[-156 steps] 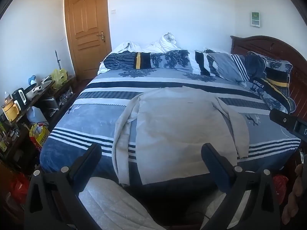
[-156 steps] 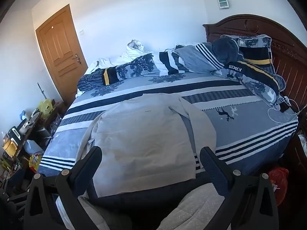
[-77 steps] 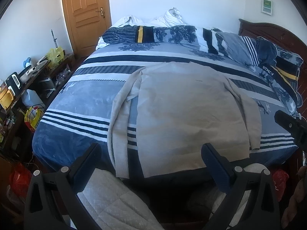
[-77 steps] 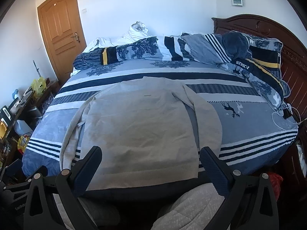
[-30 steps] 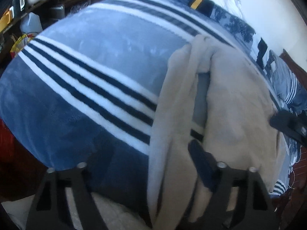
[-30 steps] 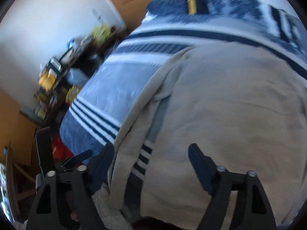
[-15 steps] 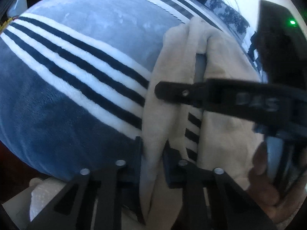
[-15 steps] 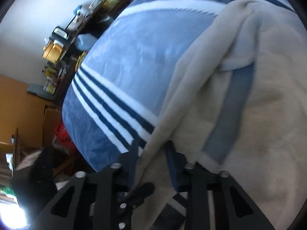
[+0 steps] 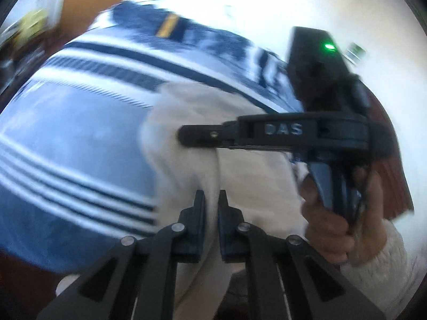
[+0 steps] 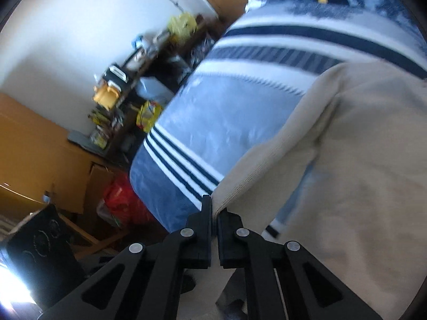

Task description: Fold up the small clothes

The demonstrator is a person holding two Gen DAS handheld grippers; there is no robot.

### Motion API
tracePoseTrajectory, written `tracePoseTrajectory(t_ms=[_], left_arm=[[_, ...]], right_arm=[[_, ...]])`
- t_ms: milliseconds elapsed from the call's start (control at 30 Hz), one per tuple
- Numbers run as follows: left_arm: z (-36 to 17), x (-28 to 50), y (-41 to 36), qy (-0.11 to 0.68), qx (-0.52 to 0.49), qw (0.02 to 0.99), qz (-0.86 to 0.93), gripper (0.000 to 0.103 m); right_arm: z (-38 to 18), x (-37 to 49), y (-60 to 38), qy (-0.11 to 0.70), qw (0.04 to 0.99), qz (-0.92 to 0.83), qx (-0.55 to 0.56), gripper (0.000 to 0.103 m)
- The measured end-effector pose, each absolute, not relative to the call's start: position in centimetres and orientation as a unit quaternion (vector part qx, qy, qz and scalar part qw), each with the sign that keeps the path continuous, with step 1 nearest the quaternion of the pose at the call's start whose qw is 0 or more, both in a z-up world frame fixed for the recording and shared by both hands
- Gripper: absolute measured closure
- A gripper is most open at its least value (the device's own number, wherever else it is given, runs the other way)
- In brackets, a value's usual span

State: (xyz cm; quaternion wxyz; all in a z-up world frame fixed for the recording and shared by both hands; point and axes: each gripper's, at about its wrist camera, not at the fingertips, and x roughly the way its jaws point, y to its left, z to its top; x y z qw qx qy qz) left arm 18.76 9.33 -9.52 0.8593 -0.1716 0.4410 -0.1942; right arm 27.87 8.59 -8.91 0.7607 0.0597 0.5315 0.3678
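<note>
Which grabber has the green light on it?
The right gripper, sideways over the beige sweater: a green light glows on its black box. The left gripper, jaws closing on the sweater, shows none.

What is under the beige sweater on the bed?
The sweater lies on a blue blanket with white and navy stripes, showing beside the sleeve and through a gap by it. Whatever lies under the sweater's body is covered.

A bed covered by a plush blue blanket with navy and white stripes (image 10: 213,112) carries a beige knitted sweater (image 10: 360,160) spread near its foot edge, with bunched dark-blue patterned bedding (image 9: 202,37) well beyond the sweater.
</note>
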Motion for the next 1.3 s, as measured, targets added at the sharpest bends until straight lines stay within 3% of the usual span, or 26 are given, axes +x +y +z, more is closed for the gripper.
tracePoseTrajectory(t_ms=[167, 367, 433, 500, 533, 567, 633, 833, 967, 1000, 1033, 1067, 1100, 1300], left_arm=[[-10.5, 20.1, 1.2, 0.454, -0.128, 0.834, -0.284, 0.095], [-17.0, 21.6, -4.5, 0.517, -0.11, 0.796, -0.296, 0.093], [-19.0, 21.8, -4.4, 0.543, -0.127, 0.782, -0.278, 0.084], [-20.9, 22.3, -3.1, 0.563, -0.137, 0.779, -0.239, 0.063], [-21.5, 22.6, -2.2, 0.566, -0.142, 0.781, -0.223, 0.056], [-22.0, 22.9, -1.4, 0.57, -0.148, 0.784, -0.198, 0.043], [-23.5, 23.7, 0.5, 0.575, -0.16, 0.787, -0.155, 0.037], [-24.9, 29.0, 0.9, 0.569, -0.181, 0.793, -0.121, 0.037], [-26.3, 32.3, 1.2, 0.579, -0.172, 0.791, -0.1, 0.037], [-26.6, 33.2, 1.3, 0.581, -0.171, 0.791, -0.091, 0.046], [-26.7, 34.0, 1.7, 0.584, -0.177, 0.787, -0.085, 0.062], [-27.1, 34.6, 2.0, 0.592, -0.18, 0.781, -0.086, 0.092], [-27.2, 34.9, 2.2, 0.597, -0.181, 0.777, -0.083, 0.1], [-25.1, 33.3, 2.7, 0.56, -0.179, 0.804, -0.091, 0.101]], right_arm=[[-8.3, 28.0, -0.6, 0.514, 0.79, 0.325, 0.086, 0.099], [-16.5, 29.3, -10.7, 0.548, 0.791, 0.242, 0.125, 0.097], [-19.3, 29.7, -13.6, 0.57, 0.788, 0.188, 0.136, 0.088], [-20.5, 29.1, -16.1, 0.575, 0.784, 0.158, 0.171, 0.063], [-20.3, 28.5, -16.9, 0.567, 0.787, 0.157, 0.185, 0.058], [-19.7, 27.4, -17.7, 0.557, 0.792, 0.158, 0.194, 0.044], [-18.7, 25.3, -18.6, 0.54, 0.797, 0.169, 0.21, 0.03], [-19.3, 20.2, -15.5, 0.537, 0.796, 0.216, 0.174, 0.032], [-21.7, 20.3, -13.6, 0.551, 0.798, 0.203, 0.137, 0.07], [-21.7, 20.4, -13.5, 0.551, 0.8, 0.196, 0.133, 0.089], [-21.4, 20.3, -13.7, 0.552, 0.799, 0.196, 0.139, 0.092], [-20.8, 20.2, -14.1, 0.544, 0.798, 0.204, 0.159, 0.092], [-19.7, 20.0, -15.0, 0.527, 0.796, 0.221, 0.199, 0.092], [-19.6, 18.5, -20.1, 0.517, 0.734, 0.275, 0.345, 0.095]])
